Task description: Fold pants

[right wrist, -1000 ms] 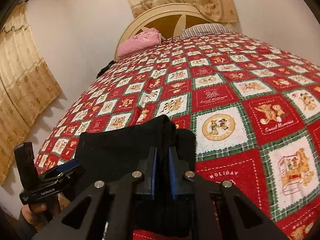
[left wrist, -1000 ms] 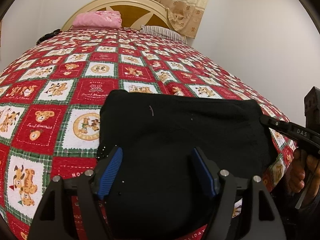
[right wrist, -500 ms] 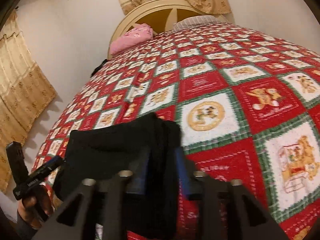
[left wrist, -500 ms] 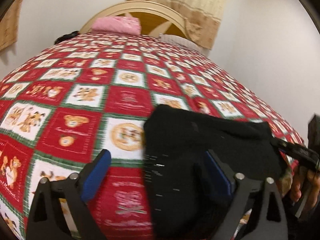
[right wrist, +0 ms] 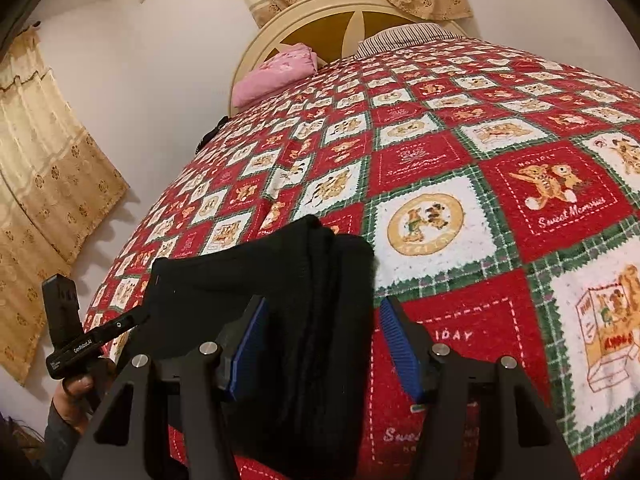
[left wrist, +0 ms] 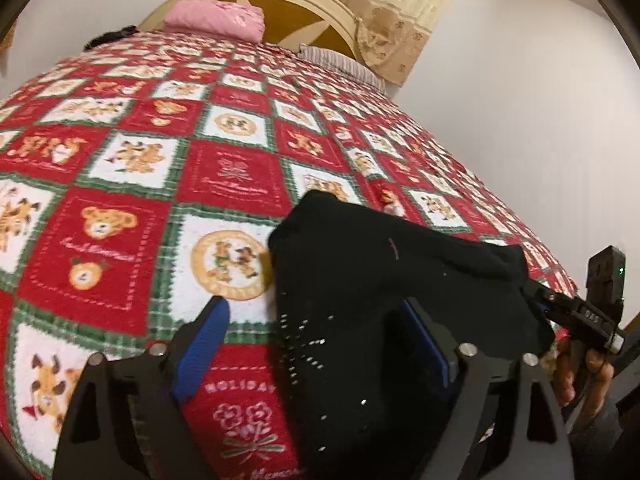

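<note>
- The black pants [right wrist: 280, 320] lie in a thick folded bundle near the foot edge of the bed [right wrist: 520, 184], on its red teddy-bear blanket.
- The right gripper [right wrist: 322, 344] has its blue fingers [right wrist: 400, 344] apart, one on each side of the bundle's edge, holding nothing.
- The left gripper [left wrist: 316, 352] is wide open too, resting over the other side.
- I think both let go so the fold can lie flat.

Home bedroom, quilted bed [left wrist: 224, 168], headboard [right wrist: 340, 16], curtains [right wrist: 44, 168]
</note>
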Available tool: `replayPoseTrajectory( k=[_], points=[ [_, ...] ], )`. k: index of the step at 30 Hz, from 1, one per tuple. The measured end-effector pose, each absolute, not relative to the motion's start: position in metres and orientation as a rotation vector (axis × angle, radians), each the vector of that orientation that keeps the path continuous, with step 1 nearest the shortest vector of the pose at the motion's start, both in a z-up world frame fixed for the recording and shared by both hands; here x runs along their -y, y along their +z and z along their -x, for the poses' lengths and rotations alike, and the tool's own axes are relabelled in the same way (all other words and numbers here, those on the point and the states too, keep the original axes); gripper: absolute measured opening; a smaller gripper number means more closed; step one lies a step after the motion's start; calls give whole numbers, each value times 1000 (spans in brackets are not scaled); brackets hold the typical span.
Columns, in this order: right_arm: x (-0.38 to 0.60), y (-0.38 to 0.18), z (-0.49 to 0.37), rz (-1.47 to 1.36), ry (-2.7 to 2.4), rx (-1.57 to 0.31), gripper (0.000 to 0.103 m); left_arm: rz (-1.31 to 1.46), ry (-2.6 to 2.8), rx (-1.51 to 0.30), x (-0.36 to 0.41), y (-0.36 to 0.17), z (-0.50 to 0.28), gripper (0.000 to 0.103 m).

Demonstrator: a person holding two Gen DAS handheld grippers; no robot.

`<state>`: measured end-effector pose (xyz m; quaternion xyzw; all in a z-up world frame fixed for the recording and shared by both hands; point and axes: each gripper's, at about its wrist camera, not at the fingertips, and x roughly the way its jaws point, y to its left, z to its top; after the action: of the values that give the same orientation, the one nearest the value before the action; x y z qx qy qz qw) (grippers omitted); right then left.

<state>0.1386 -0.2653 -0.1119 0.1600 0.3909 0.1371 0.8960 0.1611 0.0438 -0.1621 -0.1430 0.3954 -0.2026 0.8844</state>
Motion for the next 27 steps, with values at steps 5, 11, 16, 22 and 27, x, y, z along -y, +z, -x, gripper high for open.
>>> replayPoseTrajectory(
  k=[5, 11, 16, 22, 27],
  points=[
    [256, -116, -139, -254, 279, -801, 60, 294, -466, -853, -34, -166, -172, 81],
    [260, -121, -145, -298, 293, -785, 57, 322, -483, -900, -33, -168, -181, 85],
    [257, -114, -140, -314, 336, -775, 32, 324, -507, -888, -35, -165, -176, 56],
    [237, -88, -126, -254, 376, -721, 27, 390, -544, -870, -45, -161, -170, 20],
    [212, -61, -129, -176, 460, -699, 27, 429, -546, -817, -73, -143, -159, 14]
  ],
)
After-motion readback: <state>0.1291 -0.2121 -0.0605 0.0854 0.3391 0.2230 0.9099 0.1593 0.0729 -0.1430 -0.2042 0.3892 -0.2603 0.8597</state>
